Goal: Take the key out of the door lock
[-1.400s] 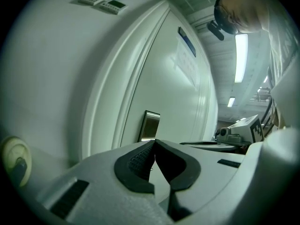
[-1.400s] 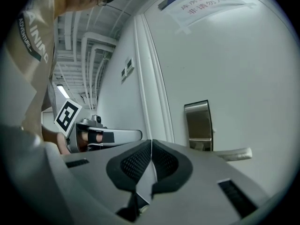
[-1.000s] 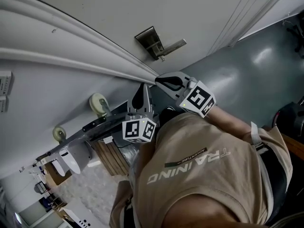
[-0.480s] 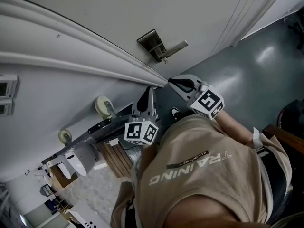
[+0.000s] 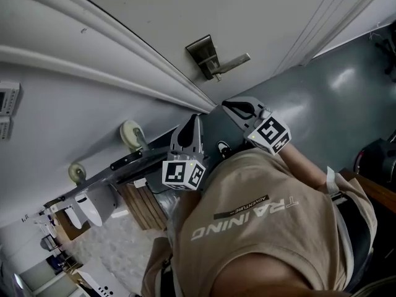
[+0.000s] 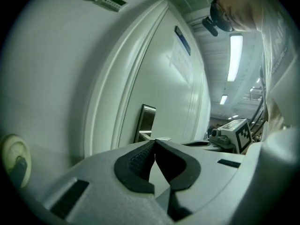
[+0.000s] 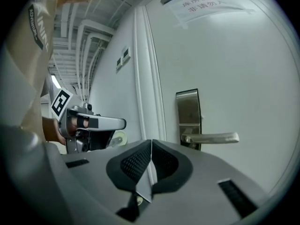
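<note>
Hovering near the lock plate (image 5: 203, 49) but apart from it, the right gripper (image 5: 225, 104) has its jaws pressed together on nothing, nose pointed at the door (image 5: 266, 11), likely lining up its approach. The key (image 5: 216, 77) looks like the small stub under the lever handle (image 5: 236, 62), untouched. The left gripper (image 5: 197, 119) is likewise closed and empty, parked alongside, probably just out of the way.

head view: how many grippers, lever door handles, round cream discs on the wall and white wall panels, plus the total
grey two-jaw grippers: 2, the left gripper and the right gripper
silver metal lever door handle: 1
round cream wall discs: 2
white rectangular wall panels: 2
total: 7
</note>
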`<move>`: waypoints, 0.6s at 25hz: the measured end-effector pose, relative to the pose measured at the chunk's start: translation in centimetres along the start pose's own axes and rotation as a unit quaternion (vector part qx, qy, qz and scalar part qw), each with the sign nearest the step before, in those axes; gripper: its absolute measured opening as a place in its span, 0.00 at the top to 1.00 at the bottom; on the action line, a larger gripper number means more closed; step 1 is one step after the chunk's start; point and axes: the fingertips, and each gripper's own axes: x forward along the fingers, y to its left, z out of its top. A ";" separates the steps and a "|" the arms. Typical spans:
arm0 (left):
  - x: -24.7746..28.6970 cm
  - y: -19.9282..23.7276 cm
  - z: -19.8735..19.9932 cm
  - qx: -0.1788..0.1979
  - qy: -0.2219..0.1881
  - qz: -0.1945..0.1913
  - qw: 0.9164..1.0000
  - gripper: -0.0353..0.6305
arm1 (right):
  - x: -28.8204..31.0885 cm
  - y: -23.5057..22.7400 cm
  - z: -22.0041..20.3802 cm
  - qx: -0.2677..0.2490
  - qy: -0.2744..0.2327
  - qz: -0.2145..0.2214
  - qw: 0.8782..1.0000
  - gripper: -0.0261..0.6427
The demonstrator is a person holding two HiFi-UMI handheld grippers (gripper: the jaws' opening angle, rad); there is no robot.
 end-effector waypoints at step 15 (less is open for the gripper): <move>1.8 1.7 0.7 0.024 -0.014 0.020 0.999 0.94 | 2.1 -3.8 -0.8 -0.005 0.040 -0.035 0.999 0.94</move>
